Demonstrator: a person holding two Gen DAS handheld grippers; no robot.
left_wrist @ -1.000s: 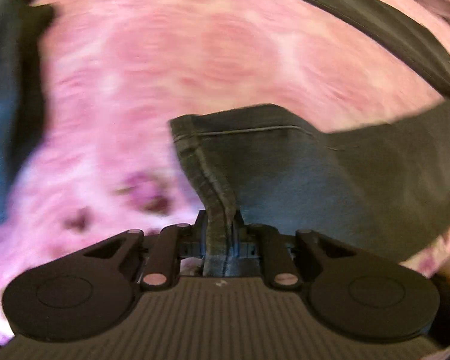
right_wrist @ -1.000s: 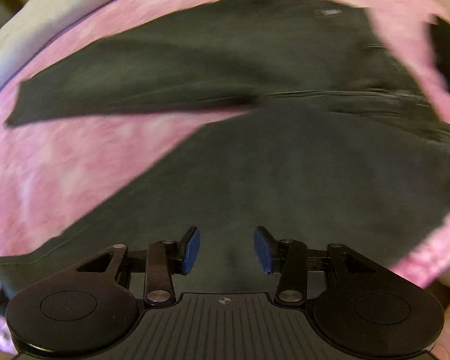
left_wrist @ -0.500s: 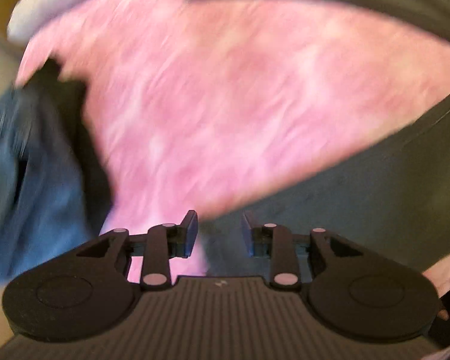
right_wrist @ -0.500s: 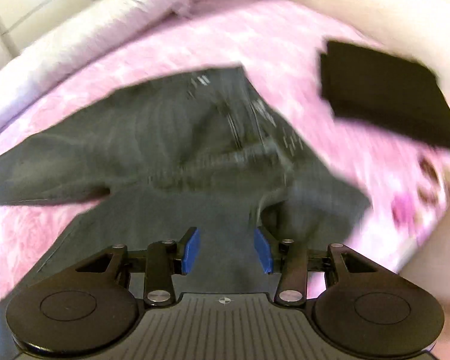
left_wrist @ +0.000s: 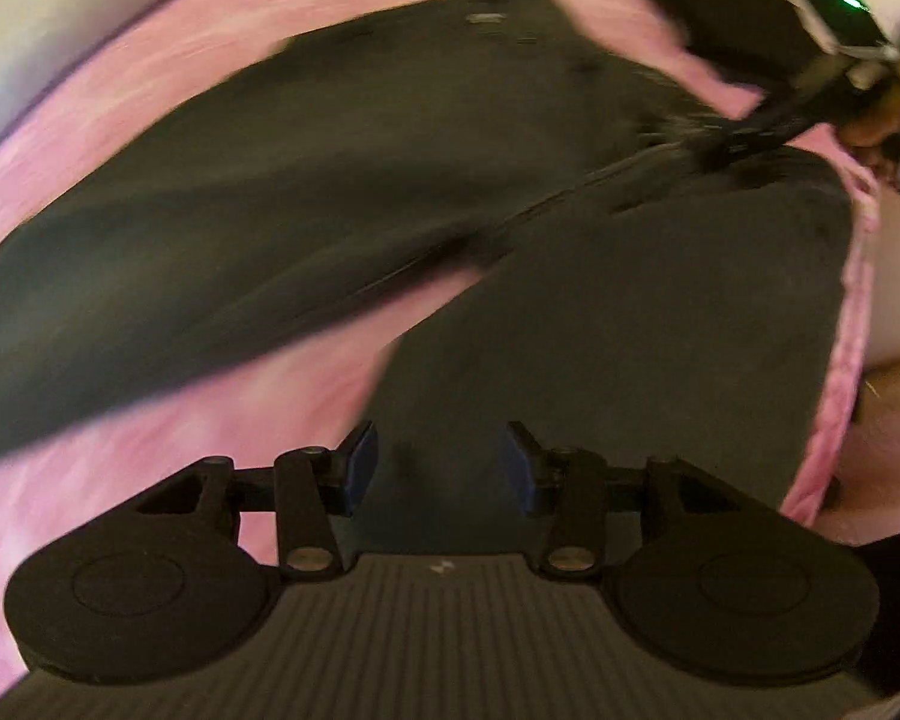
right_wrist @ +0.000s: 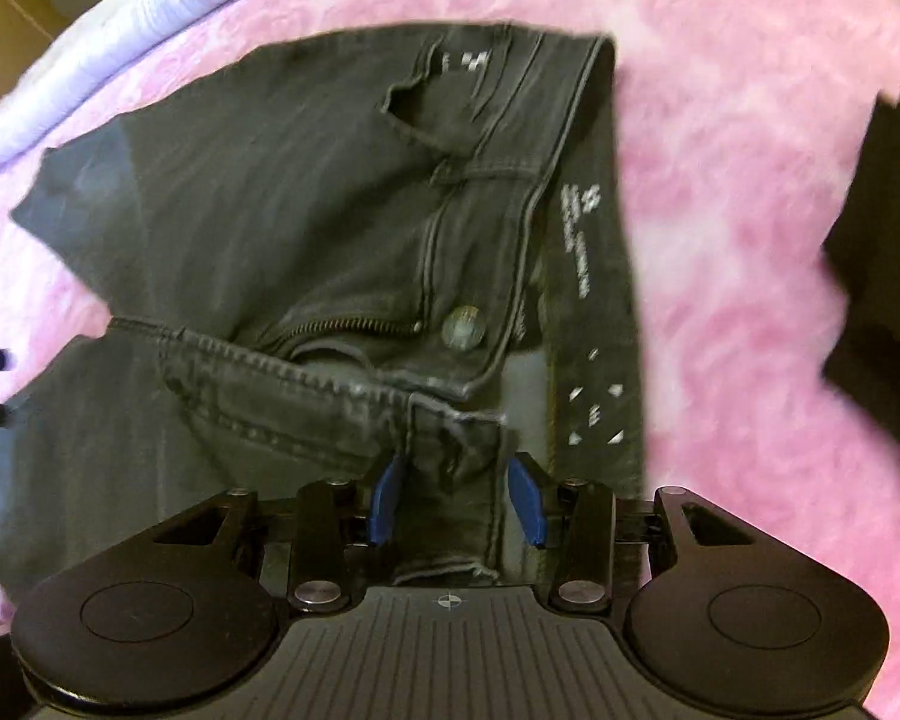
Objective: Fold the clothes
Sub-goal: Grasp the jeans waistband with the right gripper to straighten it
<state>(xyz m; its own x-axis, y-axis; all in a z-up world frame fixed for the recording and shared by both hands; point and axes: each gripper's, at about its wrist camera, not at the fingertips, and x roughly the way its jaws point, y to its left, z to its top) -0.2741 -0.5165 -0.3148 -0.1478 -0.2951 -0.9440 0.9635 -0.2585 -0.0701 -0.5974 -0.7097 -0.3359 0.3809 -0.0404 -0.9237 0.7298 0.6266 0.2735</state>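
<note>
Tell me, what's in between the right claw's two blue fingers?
In the right wrist view, the waistband edge of the dark jeans sits between the right claw's closing blue fingers, just below the jeans' metal button.

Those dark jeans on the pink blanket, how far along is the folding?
Barely begun. The dark jeans lie spread on the pink blanket, legs apart, fly open, no fold visible. The right hand-held gripper is closing around the waistband; the left hand-held gripper is opening above one leg, holding nothing. All folds remain.
</note>
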